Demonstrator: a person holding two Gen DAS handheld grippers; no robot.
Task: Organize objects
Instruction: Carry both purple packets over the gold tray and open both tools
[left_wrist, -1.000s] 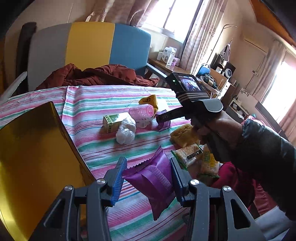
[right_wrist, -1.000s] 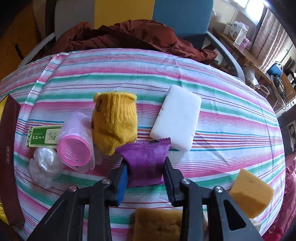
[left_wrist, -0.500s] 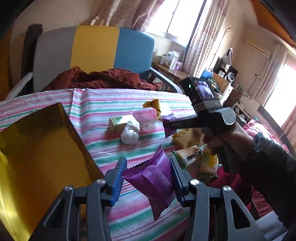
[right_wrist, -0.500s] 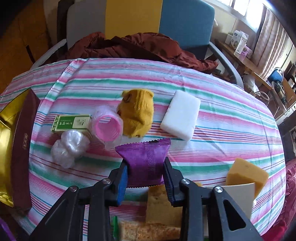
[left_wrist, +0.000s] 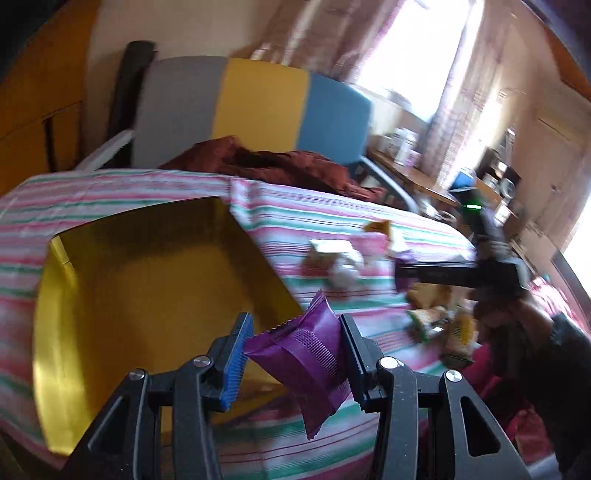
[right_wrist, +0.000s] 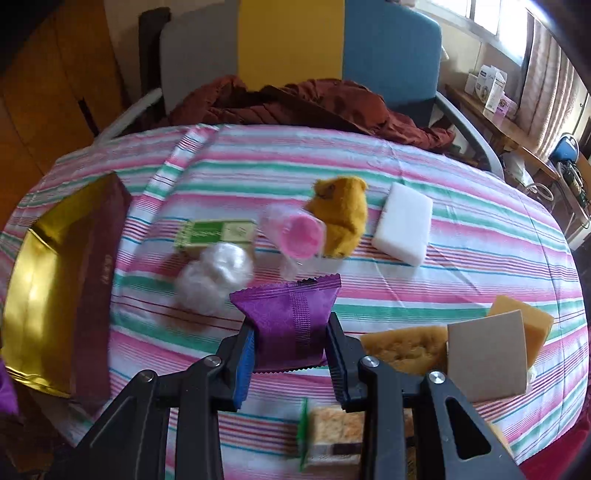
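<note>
My left gripper (left_wrist: 295, 347) is shut on a purple snack packet (left_wrist: 306, 362), held in the air just right of the open gold box (left_wrist: 147, 288). My right gripper (right_wrist: 291, 347) is shut on a second purple packet (right_wrist: 291, 317) above the striped tablecloth (right_wrist: 461, 280). Beyond it lie a green carton (right_wrist: 214, 232), a white plastic ball (right_wrist: 214, 277), a pink cup (right_wrist: 295, 236), a yellow knitted sock (right_wrist: 340, 218) and a white sponge (right_wrist: 402, 229). The gold box (right_wrist: 33, 280) sits at the left edge of the right wrist view. The right gripper (left_wrist: 400, 271) also shows in the left wrist view, in a gloved hand (left_wrist: 517, 317).
Yellow sponges (right_wrist: 406, 347), a grey card (right_wrist: 487, 354) and cracker packs (right_wrist: 332, 428) lie near the table's front right. A chair (right_wrist: 295, 40) with a dark red garment (right_wrist: 295, 103) stands behind the table. A side desk (right_wrist: 491, 122) with boxes is at the right.
My left gripper swung left with its packet, so the gold box's inside now fills the view. My right gripper lifted and pulled back with its packet; the table objects look farther away.
</note>
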